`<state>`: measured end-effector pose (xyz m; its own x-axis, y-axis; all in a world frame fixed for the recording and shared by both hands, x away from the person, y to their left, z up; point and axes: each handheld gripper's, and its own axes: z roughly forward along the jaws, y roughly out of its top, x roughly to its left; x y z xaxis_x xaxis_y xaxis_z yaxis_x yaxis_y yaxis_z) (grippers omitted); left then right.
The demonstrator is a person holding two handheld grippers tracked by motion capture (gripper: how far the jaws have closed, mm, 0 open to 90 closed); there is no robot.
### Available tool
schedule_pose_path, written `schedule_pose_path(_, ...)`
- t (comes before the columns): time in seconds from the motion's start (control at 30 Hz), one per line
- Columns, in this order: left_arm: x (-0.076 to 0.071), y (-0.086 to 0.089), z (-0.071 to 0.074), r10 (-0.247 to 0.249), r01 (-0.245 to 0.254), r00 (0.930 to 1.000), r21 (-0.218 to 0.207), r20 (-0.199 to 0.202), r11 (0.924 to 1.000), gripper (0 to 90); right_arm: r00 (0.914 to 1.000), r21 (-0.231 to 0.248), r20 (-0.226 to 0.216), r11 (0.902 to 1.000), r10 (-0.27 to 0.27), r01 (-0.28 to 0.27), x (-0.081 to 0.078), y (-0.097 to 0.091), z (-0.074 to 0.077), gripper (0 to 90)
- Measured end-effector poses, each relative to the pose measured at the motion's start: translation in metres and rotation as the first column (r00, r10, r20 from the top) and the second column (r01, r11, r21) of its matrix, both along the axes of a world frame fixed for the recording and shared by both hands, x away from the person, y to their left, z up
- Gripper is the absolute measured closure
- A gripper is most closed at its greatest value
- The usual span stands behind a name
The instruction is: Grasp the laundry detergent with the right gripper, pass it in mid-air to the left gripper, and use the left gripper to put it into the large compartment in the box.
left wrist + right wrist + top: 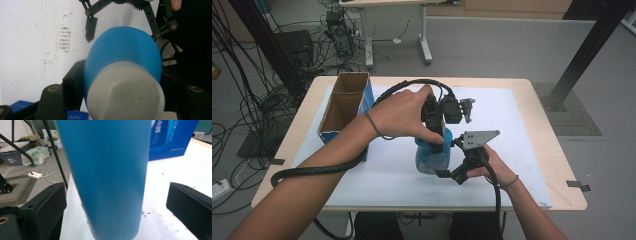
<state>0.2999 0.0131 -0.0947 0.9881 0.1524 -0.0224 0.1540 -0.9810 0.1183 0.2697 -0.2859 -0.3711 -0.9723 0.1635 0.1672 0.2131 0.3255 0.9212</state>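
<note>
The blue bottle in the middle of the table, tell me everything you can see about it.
The blue bottle stands upright on the white mat, right of the open cardboard box. It looks like smooth plastic, with a wide rounded body and a white cap on top. The left gripper clamps it from above, jaws pressed to both sides near the neck. The right gripper is open around its lower body, not visibly touching.

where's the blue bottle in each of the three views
High view: blue bottle upright at table centre, left gripper clamped on its top.
Left gripper view: centre, seen from above, white cap nearest.
Right gripper view: a tall blue column up the middle.
Shared landmark: the open blue box, seen top right in the right gripper view.
</note>
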Motion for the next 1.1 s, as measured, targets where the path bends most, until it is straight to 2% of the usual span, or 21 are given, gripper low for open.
schedule_pose_path(0.2, 0.001, 0.001, 0.007, 0.008, -0.008, 1.0, -0.001, -0.004, 1.0, 36.6, 0.9999, -0.011, 0.002, 0.9998, -0.015, 0.015, -0.002, -0.004, 0.003, 3.1)
schedule_pose_path(0.33, 0.003, 0.004, 0.012, 0.038, -0.038, 0.9992, -0.004, -0.015, 0.9993, 36.6, 0.9996, -0.017, 0.002, 0.9995, -0.027, 0.027, -0.004, -0.007, 0.004, 3.2)
schedule_pose_path(0.47, 0.004, 0.007, 0.019, 0.082, -0.082, 0.9966, -0.015, -0.012, 0.9965, 36.6, 0.9991, -0.025, 0.0, 0.9987, -0.043, 0.043, -0.007, -0.011, 0.005, 3.2)
schedule_pose_path(0.53, 0.004, 0.009, 0.025, 0.13, -0.13, 0.9914, -0.017, -0.005, 0.9913, 36.6, 0.9985, -0.032, -0.001, 0.998, -0.055, 0.055, -0.008, -0.014, 0.006, 3.2)
schedule_pose_path(0.57, 0.004, 0.009, 0.025, 0.13, -0.13, 0.9914, -0.017, -0.005, 0.9913, 36.6, 0.9985, -0.032, -0.001, 0.998, -0.055, 0.055, -0.008, -0.014, 0.006, 3.2)
schedule_pose_path(0.63, 0.003, 0.011, 0.03, 0.175, -0.175, 0.9846, -0.028, 0.007, 0.9843, 36.6, 0.9975, -0.034, -0.001, 0.9969, -0.071, 0.07, -0.009, -0.019, 0.008, 3.3)
schedule_pose_path(0.77, 0.004, 0.011, 0.037, 0.211, -0.211, 0.9771, -0.019, 0.024, 0.9774, 36.6, 0.9951, -0.041, 0.001, 0.9943, -0.099, 0.099, -0.012, -0.025, 0.009, 3.0)
schedule_pose_path(0.8, 0.005, 0.012, 0.04, 0.235, -0.234, 0.9717, -0.023, 0.026, 0.972, 36.6, 0.9942, -0.041, 0.002, 0.9934, -0.107, 0.107, -0.013, -0.027, 0.009, 2.9)
schedule_pose_path(0.83, 0.005, 0.012, 0.04, 0.235, -0.234, 0.9717, -0.023, 0.026, 0.972, 36.6, 0.9942, -0.041, 0.002, 0.9934, -0.107, 0.107, -0.013, -0.027, 0.009, 2.9)
schedule_pose_path(0.87, 0.008, 0.014, 0.046, 0.268, -0.268, 0.9631, -0.024, 0.021, 0.9632, 36.6, 0.9927, -0.046, 0.003, 0.9916, -0.121, 0.121, -0.014, -0.029, 0.009, 2.7)
schedule_pose_path(0.9, 0.008, 0.014, 0.046, 0.268, -0.268, 0.9631, -0.024, 0.021, 0.9632, 36.6, 0.9927, -0.046, 0.003, 0.9916, -0.121, 0.121, -0.014, -0.029, 0.009, 2.7)
schedule_pose_path(0.93, 0.009, 0.014, 0.051, 0.285, -0.284, 0.9583, -0.025, 0.023, 0.9584, 36.6, 0.9909, -0.048, -0.002, 0.9897, -0.135, 0.135, -0.015, -0.032, 0.007, 2.6)
schedule_pose_path(0.97, 0.009, 0.014, 0.051, 0.285, -0.284, 0.9583, -0.025, 0.023, 0.9584, 36.6, 0.9909, -0.048, -0.002, 0.9897, -0.135, 0.135, -0.015, -0.032, 0.007, 2.6)
schedule_pose_path(1.0, 0.011, 0.018, 0.057, 0.333, -0.332, 0.9427, -0.038, 0.019, 0.9424, 36.6, 0.9892, -0.05, -0.004, 0.988, -0.147, 0.146, -0.016, -0.033, 0.006, 2.5)
schedule_pose_path(1.07, 0.012, 0.019, 0.06, 0.338, -0.337, 0.9409, -0.041, 0.017, 0.9404, 36.6, 0.9886, -0.052, -0.004, 0.9873, -0.15, 0.15, -0.016, -0.034, 0.006, 2.5)
schedule_pose_path(1.1, 0.015, 0.022, 0.063, 0.368, -0.367, 0.9299, -0.045, 0.009, 0.9292, 36.7, 0.9882, -0.054, -0.006, 0.9868, -0.153, 0.153, -0.016, -0.035, 0.005, 2.5)
